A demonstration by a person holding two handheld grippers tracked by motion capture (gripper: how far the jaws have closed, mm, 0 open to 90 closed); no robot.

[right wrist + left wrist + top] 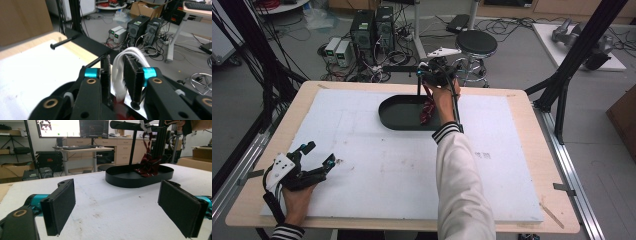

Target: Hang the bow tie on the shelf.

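Red-and-white striped cloth item (428, 109) hangs from the black stand's crossbar (130, 125) into its oval tray (394, 114) — its white loop (120, 72) between the right gripper's (117, 75) slightly parted jaws; pattern blurred. Left gripper (319, 156) rests wide open, empty, on the table (377, 165).

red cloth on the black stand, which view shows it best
The left gripper view: the red cloth hangs from the stand's bar down into the black tray, seen side-on and unblocked. The high view shows a red strip beside the person's hand. The right gripper view shows a red blur under the white loop.
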